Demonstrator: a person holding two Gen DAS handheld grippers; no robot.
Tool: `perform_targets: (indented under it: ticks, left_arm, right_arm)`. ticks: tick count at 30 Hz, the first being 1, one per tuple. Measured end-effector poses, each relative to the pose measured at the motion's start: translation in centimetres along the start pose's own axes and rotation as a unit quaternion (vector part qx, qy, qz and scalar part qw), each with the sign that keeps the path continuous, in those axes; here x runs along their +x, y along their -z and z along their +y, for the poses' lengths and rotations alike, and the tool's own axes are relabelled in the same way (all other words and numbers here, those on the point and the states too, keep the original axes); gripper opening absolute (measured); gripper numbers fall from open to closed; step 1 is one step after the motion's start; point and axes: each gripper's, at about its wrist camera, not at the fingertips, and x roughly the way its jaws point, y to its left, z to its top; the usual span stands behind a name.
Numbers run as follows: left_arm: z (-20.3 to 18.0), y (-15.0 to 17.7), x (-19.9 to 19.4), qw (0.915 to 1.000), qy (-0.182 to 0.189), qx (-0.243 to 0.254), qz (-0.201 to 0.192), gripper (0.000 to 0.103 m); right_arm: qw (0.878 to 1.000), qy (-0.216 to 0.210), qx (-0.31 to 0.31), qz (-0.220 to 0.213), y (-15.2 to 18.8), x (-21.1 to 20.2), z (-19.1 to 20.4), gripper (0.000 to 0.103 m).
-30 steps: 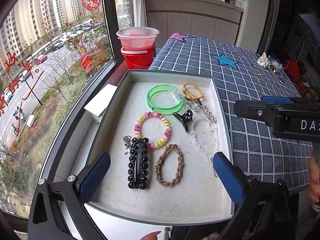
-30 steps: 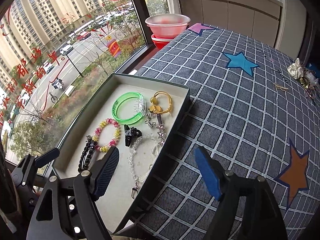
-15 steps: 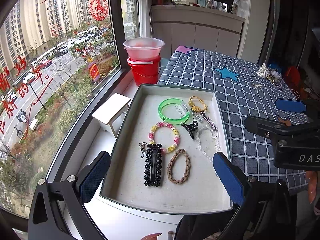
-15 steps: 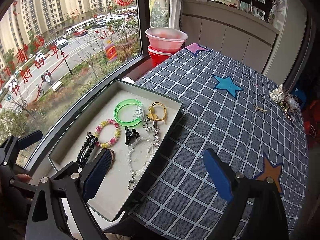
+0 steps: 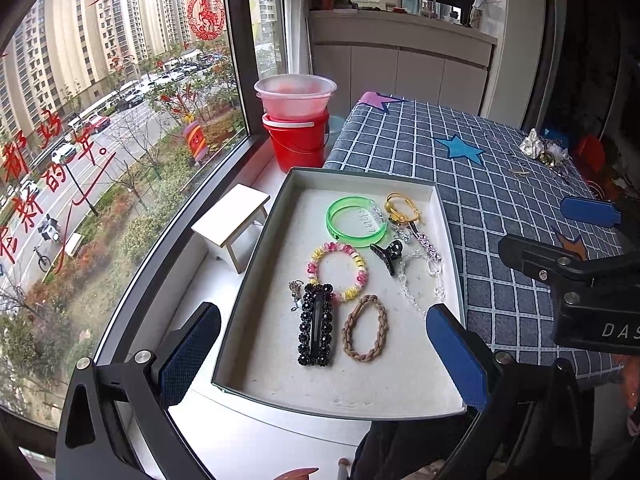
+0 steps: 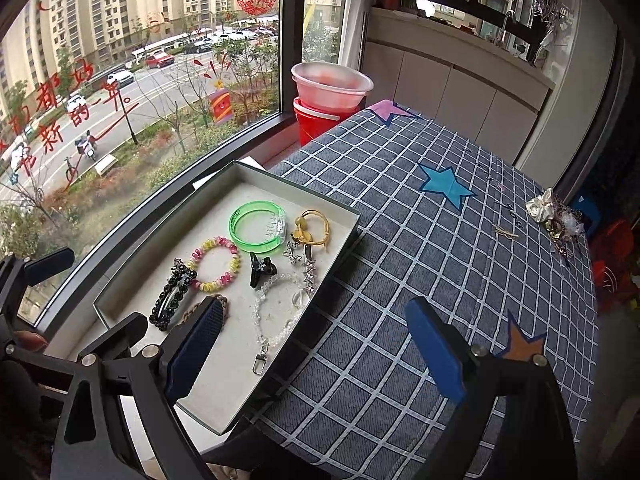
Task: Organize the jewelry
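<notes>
Ahead of both tools, the checked counter point(image 6: 420, 264) carries the tray point(image 5: 256, 276) at its window edge, and the jewelry already lies inside it, while a small loose pile point(image 6: 556, 216) is left far beyond the right tool point(image 6: 316, 344). Both the right tool and the left tool point(image 5: 324, 344) are held with jaws wide apart and empty. The far pile is judged the next target, best approached low and pinched one piece at a time.

Tray point(image 5: 360, 178) open from above, low rim all round. Jewelry crowds its far and middle floor: green bangle point(image 5: 356, 221), beaded bracelet point(image 5: 338, 271), black clip point(image 5: 386, 253), black barrette point(image 5: 316, 330), braided band point(image 5: 365, 334). Near strip of tray floor bare. Left: white stool point(image 5: 232, 226) and window glass close in. Far: red bucket point(image 5: 298, 140). Right: checked tablecloth point(image 6: 420, 260) broadly bare; small clutter point(image 6: 552, 216) at far right edge.
</notes>
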Motion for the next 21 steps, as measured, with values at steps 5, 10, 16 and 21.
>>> perform_targets:
  ticks: [5, 10, 16, 21]
  left_arm:
    - [-0.06, -0.02, 0.08, 1.0000, -0.003, 0.002, 0.000, 0.103]
    - [-0.16, -0.07, 0.10, 1.0000, -0.005, 0.004, 0.000, 0.103]
    - [-0.19, -0.10, 0.18, 1.0000, -0.007, 0.004, 0.001, 0.103]
    - [-0.14, -0.08, 0.21, 1.0000, -0.008, 0.004, 0.002, 0.103]
  right_arm:
    - [1.000, 0.001, 0.000, 0.000, 0.01, 0.03, 0.02, 0.094]
    - [1.000, 0.001, 0.000, 0.000, 0.01, 0.07, 0.03, 0.094]
    - [1.000, -0.001, 0.001, 0.001, 0.02, 0.22, 0.07, 0.094]
    - [1.000, -0.001, 0.001, 0.001, 0.01, 0.22, 0.05, 0.094]
